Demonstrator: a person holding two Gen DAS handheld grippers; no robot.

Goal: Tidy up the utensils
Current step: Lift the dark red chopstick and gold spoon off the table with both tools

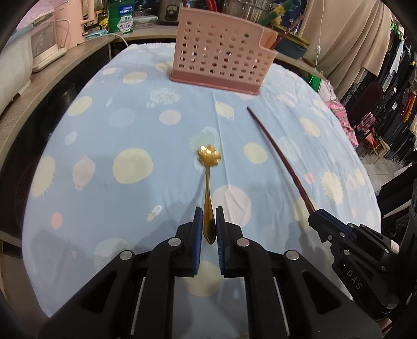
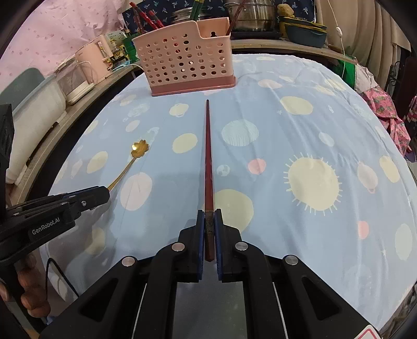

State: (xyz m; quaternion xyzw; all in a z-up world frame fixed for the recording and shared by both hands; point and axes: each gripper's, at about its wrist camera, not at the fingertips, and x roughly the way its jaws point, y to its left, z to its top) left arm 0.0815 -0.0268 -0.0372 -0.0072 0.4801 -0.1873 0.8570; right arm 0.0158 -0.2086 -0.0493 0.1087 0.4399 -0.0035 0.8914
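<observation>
My left gripper (image 1: 208,221) is shut on the handle of a gold spoon (image 1: 208,182) with a flower-shaped bowl that points toward the far side. The spoon also shows in the right wrist view (image 2: 135,153). My right gripper (image 2: 208,224) is shut on the thick end of a dark red chopstick (image 2: 208,156), which points at the pink perforated utensil holder (image 2: 187,65). The holder (image 1: 221,52) stands upright at the far end of the table. The chopstick (image 1: 276,151) and right gripper (image 1: 316,212) show at the right of the left wrist view.
The table wears a light blue cloth (image 1: 117,125) with pale dots. A side counter (image 1: 39,78) on the left carries white and pink appliances. Pots and containers (image 2: 252,15) stand behind the holder. Hanging clothes (image 1: 385,78) are on the right.
</observation>
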